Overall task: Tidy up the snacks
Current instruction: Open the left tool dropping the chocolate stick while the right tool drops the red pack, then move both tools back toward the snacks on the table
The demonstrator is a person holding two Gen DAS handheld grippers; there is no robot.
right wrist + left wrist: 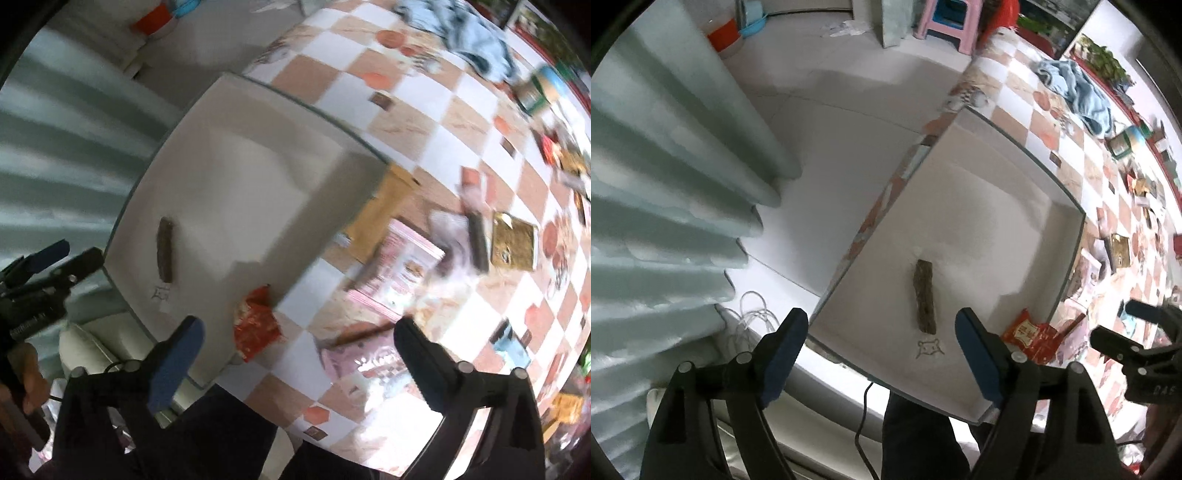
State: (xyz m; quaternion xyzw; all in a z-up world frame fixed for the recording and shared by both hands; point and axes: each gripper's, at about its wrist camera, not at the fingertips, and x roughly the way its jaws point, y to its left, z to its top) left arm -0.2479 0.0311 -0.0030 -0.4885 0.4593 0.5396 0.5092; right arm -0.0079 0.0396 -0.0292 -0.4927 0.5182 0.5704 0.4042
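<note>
White tray (pixel 960 192), centre of the left view, at the table's near-left corner. One dark bar (pixel 925 302) lying flat on the tray floor, lower middle of the view, just above a small printed figure. Red packet (pixel 1032 338) at lower right, apparently resting across the tray's near-right rim, partly on the tray and partly on the checked cloth (pixel 1034 110); exact seating hard to tell through blur.

Left gripper (pixel 882 350), bottom of the left view: jaws well apart, nothing between the pads, poised above the bar and the tray's near edge. Right gripper (pixel 299 354), bottom of the right view: jaws wide apart, empty, above the cloth just right of the red packet (pixel 256 325). Neither touching any snack.

Right view, centre to upper right: many snacks spread on the cloth outside the tray (pixel 240 166) — a tan packet (pixel 384 210) against the tray's right edge, a pink packet (pixel 402 266) beside it, a gold packet (pixel 515 245) farther right, a thin brown stick (pixel 364 332) near the bottom centre, and more small wrappers blurred along the right edge.

Judged progress: early. Done: one bar in the tray, the red packet at best half in. Left: seating the red packet fully, then moving the loose packets on the cloth into the tray. Most of the tray floor bare.
</note>
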